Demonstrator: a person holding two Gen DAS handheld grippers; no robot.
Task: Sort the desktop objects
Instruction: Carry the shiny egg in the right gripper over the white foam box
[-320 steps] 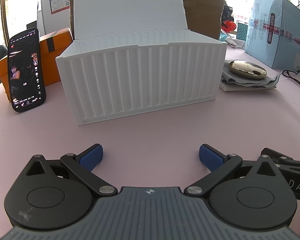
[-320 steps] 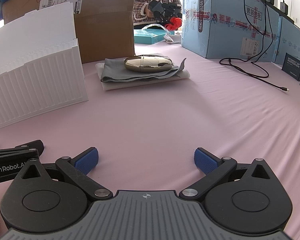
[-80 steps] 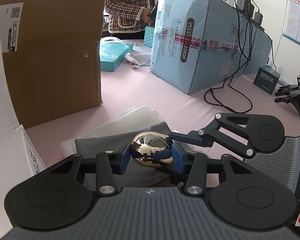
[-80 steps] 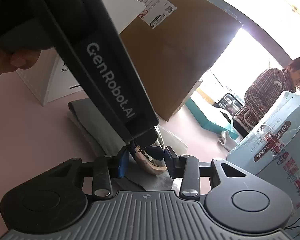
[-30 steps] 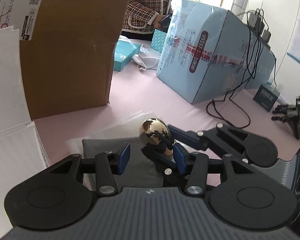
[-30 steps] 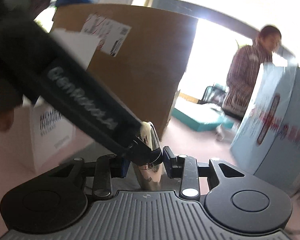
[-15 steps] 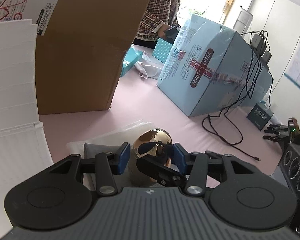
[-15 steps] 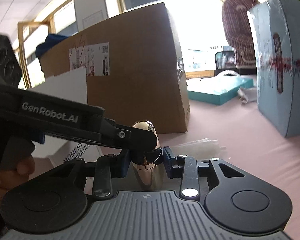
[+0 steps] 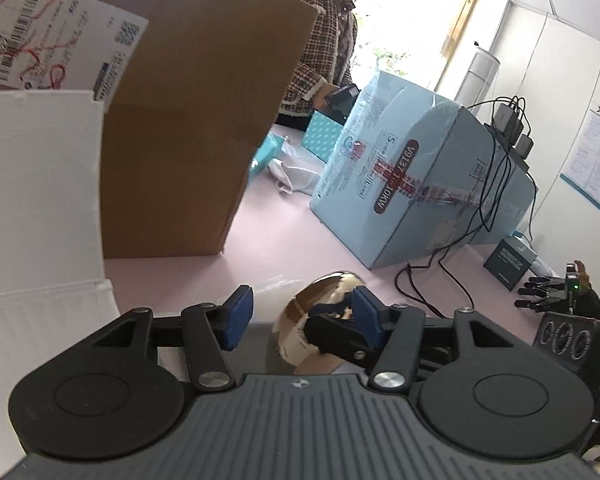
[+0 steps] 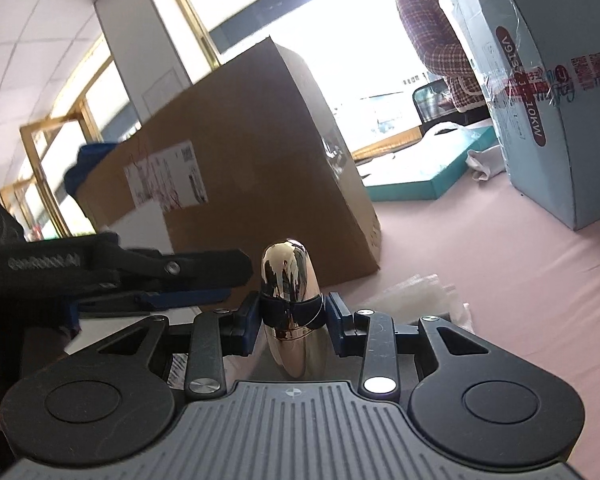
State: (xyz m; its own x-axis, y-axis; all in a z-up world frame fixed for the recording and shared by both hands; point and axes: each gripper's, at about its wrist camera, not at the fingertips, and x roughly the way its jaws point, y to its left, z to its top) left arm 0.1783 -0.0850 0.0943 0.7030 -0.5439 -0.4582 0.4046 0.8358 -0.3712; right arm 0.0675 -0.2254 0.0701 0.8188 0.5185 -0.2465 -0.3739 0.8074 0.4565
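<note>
A glossy gold oval case (image 10: 287,276) stands upright between the blue pads of my right gripper (image 10: 294,316), which is shut on it around its middle. In the left wrist view the same gold case (image 9: 304,316) sits between the pads of my left gripper (image 9: 300,316). That gripper is open, with a clear gap at its left pad. A black finger of the right gripper crosses in front of the case there. The left gripper's fingers (image 10: 204,267) reach in from the left, beside the case. The white ribbed container (image 9: 40,200) is at the left.
A large cardboard box (image 9: 180,120) stands behind the white container. A light blue carton (image 9: 420,184) with black cables (image 9: 492,200) sits to the right on the pink table (image 9: 284,240). A person in a checked jacket (image 9: 328,40) stands beyond. A clear plastic wrapper (image 10: 420,292) lies below.
The left gripper's pads have spread and come off the gold case. The right gripper keeps hold of it and has raised it higher above the table.
</note>
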